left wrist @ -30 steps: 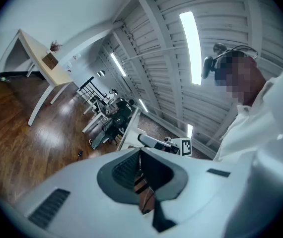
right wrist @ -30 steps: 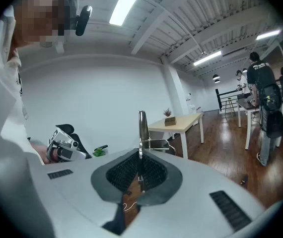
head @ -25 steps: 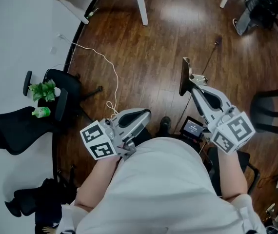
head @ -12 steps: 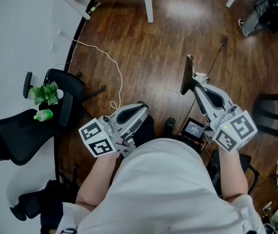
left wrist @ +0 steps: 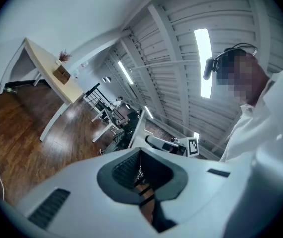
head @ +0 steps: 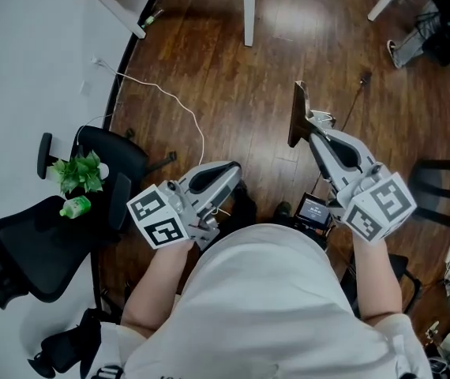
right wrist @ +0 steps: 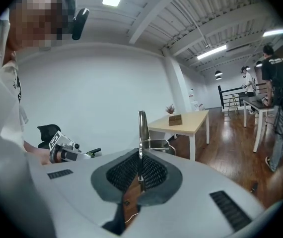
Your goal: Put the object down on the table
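Right gripper view: claw around knife.

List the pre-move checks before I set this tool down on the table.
1. Grip: ok. The right gripper is shut on the wooden handle of the flat tool, whose blade stands upright.
2. Table under the tool: not ok. The table stands across the room, and only wood floor lies below the gripper.
3. Landing spot: ok. A small box and a plant sit at one end, with bare top beside them.
4. Left gripper: ok. Its jaws are together with nothing between them.
5. Walking path: cannot tell. A white cable lies on the floor towards the table.
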